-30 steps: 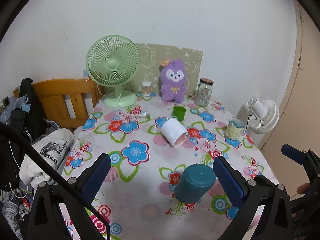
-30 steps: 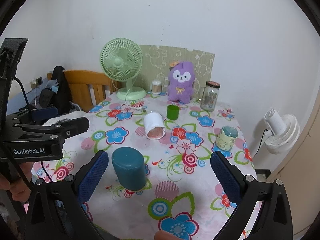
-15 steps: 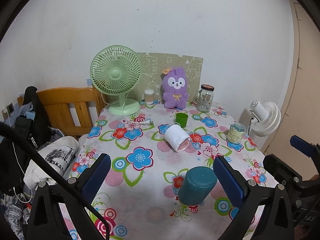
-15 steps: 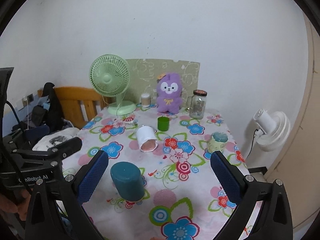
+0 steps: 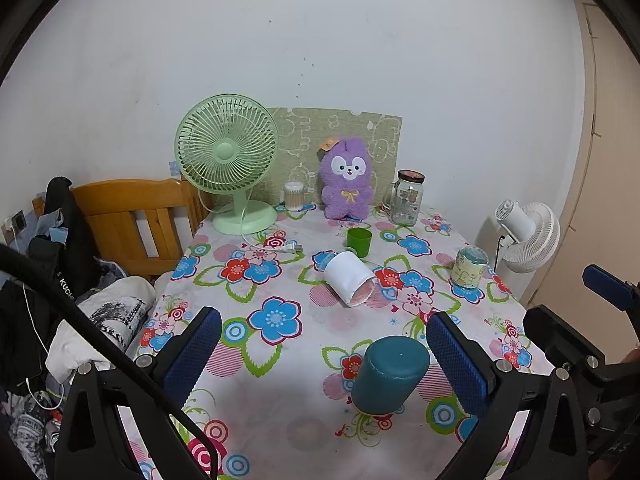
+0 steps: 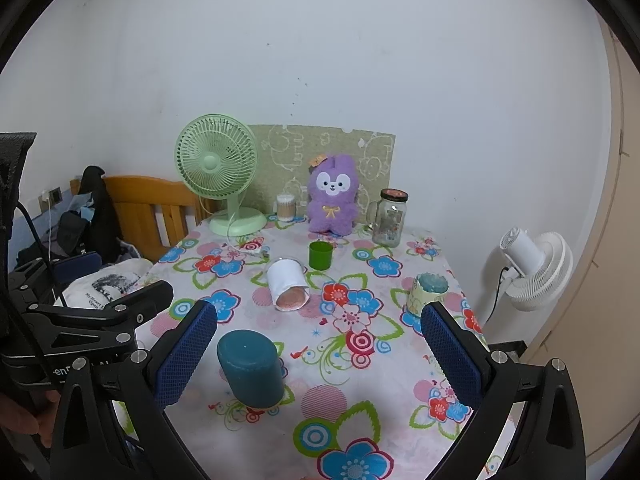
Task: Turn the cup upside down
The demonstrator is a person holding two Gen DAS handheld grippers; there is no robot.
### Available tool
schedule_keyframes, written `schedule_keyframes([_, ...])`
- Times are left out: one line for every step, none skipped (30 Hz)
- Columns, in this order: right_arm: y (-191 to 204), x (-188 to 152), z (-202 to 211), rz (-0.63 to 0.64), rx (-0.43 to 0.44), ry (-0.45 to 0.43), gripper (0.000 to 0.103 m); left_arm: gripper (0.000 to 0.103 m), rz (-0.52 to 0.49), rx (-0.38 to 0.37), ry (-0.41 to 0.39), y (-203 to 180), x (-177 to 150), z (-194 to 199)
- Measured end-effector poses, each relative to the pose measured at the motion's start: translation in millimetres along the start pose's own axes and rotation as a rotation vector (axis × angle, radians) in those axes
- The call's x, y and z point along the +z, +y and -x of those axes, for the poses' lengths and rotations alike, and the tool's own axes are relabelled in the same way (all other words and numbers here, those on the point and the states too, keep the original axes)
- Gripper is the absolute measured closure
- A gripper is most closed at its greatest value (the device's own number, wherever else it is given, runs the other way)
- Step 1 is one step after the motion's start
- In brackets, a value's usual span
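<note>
Fingers (image 6: 24, 420) beside left tongs (image 6: 132, 312) appear only in right view.

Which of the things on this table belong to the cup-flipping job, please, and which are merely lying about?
Job: teal cup, already bottom-up; left gripper; right gripper.

Lying about: white cup on its side, green cup, green fan, purple plush, glass jar.

Overturned cup (image 5: 388, 374) nearest, tipped cup (image 5: 349, 283) behind it.

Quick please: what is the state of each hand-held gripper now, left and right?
Left hand-held gripper: open, holding nothing; the dark teal cylindrical cup stands apart between its fingers.
Right hand-held gripper: open, holding nothing.
</note>
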State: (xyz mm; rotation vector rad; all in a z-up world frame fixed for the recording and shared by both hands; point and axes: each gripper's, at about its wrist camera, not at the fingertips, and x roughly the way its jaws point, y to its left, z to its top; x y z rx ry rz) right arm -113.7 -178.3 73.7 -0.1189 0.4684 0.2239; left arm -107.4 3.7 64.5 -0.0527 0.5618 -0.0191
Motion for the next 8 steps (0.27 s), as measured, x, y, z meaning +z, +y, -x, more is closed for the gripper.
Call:
schedule_keyframes([0.0, 0.0, 0.0, 0.0, 0.0, 0.0, 0.0, 0.0, 0.001, -0.001, 0.0, 0.0, 0.3, -0.2])
schedule_keyframes([-0.1, 0.1, -0.1, 0.0, 0.0, -0.001, 0.0, 0.0, 0.001, -0.002, -0.001, -0.2, 0.3, 0.0])
schedule_keyframes([-0.1, 0.1, -0.2, 0.0, 0.0, 0.0, 0.0, 0.0, -0.001, -0.002, -0.002, -0.5, 0.5, -0.2])
schedule_keyframes([-0.2, 0.0, -0.7, -0.001, 0.002, 0.001, 0.0, 0.0, -0.003, -0.002, -0.002, -0.5, 0.7, -0.7])
schedule_keyframes([-0.1, 0.0, -0.2, -0.001, 0.001, 0.0, 0.0, 0.0, -0.004, -0.003, -0.002, -1.0, 1.0, -1.1])
schedule_keyframes([-0.1, -0.4, -0.1, -0.001, 0.002, 0.001, 0.0, 0.0, -0.004, -0.001, -0.001, -1.3, 0.9, -1.1])
schedule_keyframes([0.2, -0.6, -0.1, -0.001, 0.002, 0.0, 0.0, 0.0, -0.004, -0.001, -0.002, -1.5, 1.0, -1.1])
schedule_keyframes([0.1, -0.5, 0.0, 0.0, 0.002, -0.001, 0.0, 0.0, -0.002, -0.001, -0.002, -1.5, 1.0, -1.0])
